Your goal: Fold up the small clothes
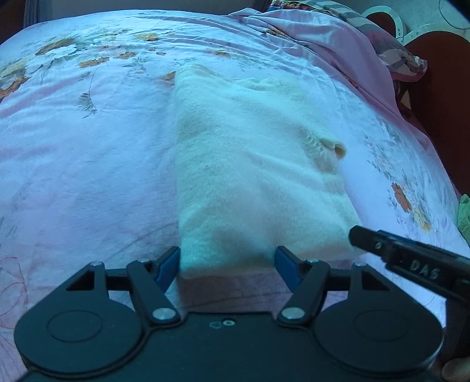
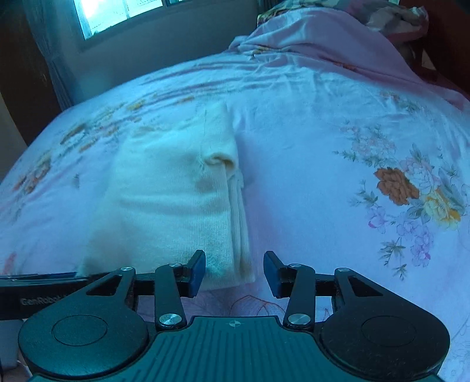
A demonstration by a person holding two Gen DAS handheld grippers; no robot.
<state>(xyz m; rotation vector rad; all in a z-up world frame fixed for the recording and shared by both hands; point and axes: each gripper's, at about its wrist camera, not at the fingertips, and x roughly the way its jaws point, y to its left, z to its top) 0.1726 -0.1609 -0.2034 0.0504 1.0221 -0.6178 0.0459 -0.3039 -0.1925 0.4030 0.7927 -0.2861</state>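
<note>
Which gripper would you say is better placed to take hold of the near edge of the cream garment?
Probably the left gripper: its open jaws straddle the middle of the cream garment's near edge. The right gripper sits at that edge's right corner, off to the side.

both views carry a cool blue cast and fisheye bending that bows the floral bedsheet (image 1: pixel 88 164) toward the edges. daylight enters from a window (image 2: pixel 117 14), blown out white, far beyond the right gripper (image 2: pixel 234 271). the cream garment (image 1: pixel 249 164) ahead looks soft, slightly blurred. corners fall dark.
</note>
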